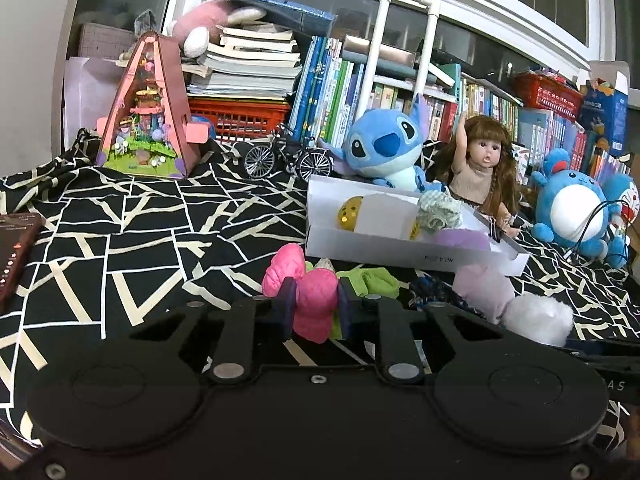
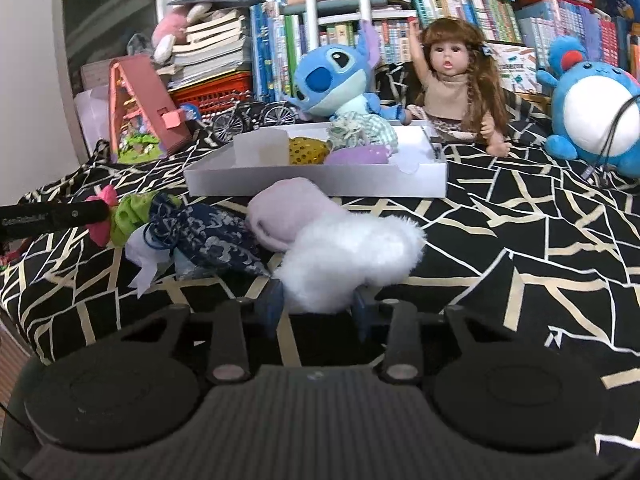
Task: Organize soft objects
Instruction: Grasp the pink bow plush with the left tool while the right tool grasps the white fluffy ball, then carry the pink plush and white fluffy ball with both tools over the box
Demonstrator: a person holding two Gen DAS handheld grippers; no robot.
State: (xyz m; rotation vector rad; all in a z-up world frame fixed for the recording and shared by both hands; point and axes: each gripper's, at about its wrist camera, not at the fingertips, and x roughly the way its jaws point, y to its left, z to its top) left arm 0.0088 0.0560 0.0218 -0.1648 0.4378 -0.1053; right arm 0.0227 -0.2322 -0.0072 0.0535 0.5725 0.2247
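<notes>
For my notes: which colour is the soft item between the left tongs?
Bright pink soft item, clearest in the left wrist view.

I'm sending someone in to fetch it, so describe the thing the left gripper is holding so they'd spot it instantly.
Find the white box on the black patterned cloth. Just in front of its left corner, the left gripper is shut on a hot-pink scrunchie. It is the only pink one; its neighbour is a lime-green scrunchie.

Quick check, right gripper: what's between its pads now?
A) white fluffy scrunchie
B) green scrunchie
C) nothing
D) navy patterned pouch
A: in the right wrist view the right gripper has its pads pressed on either side of the white fluffy scrunchie; the navy patterned pouch and green scrunchie lie untouched to its left on the cloth.
</notes>
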